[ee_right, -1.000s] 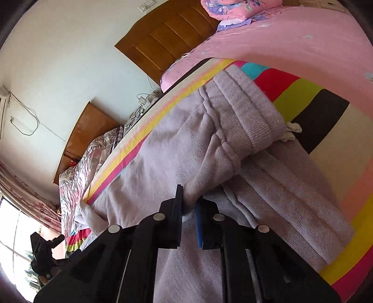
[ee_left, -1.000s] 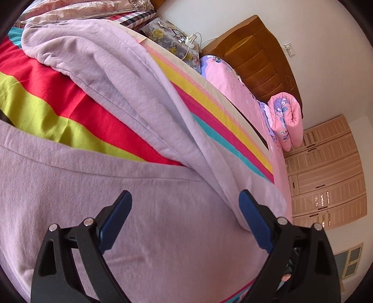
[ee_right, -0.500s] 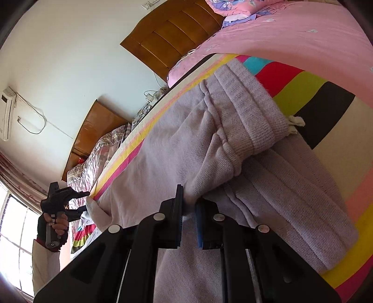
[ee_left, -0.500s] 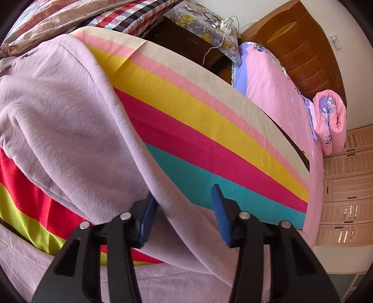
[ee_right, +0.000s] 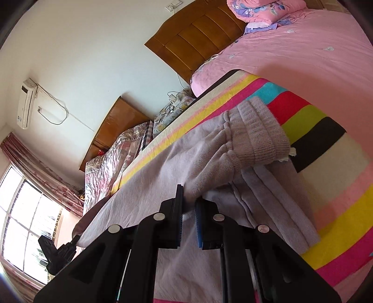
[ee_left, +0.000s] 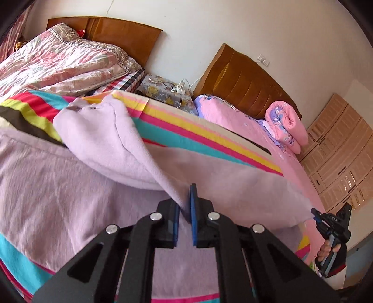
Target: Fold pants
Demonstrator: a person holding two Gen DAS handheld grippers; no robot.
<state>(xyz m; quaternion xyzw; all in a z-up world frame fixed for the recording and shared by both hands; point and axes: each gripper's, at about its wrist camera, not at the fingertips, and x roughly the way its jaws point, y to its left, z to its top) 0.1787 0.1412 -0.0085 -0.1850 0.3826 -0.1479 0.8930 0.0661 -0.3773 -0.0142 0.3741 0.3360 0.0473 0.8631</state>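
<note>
Both my grippers, left gripper (ee_left: 184,209) and right gripper (ee_right: 188,206), clamp the pants (ee_left: 70,186); long axis spans between them.

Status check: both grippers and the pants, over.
Left gripper shut on the pants, leg fabric pinched. Right gripper shut on pants near the ribbed waistband. Pants on striped blanket. Nothing in the way.

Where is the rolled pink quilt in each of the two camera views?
Left wrist view: the rolled pink quilt lies at the right, on the pink bed, before the wooden headboard.
Right wrist view: the quilt is at the top edge, right of centre.
Shared landmark: that headboard beside it.
</note>
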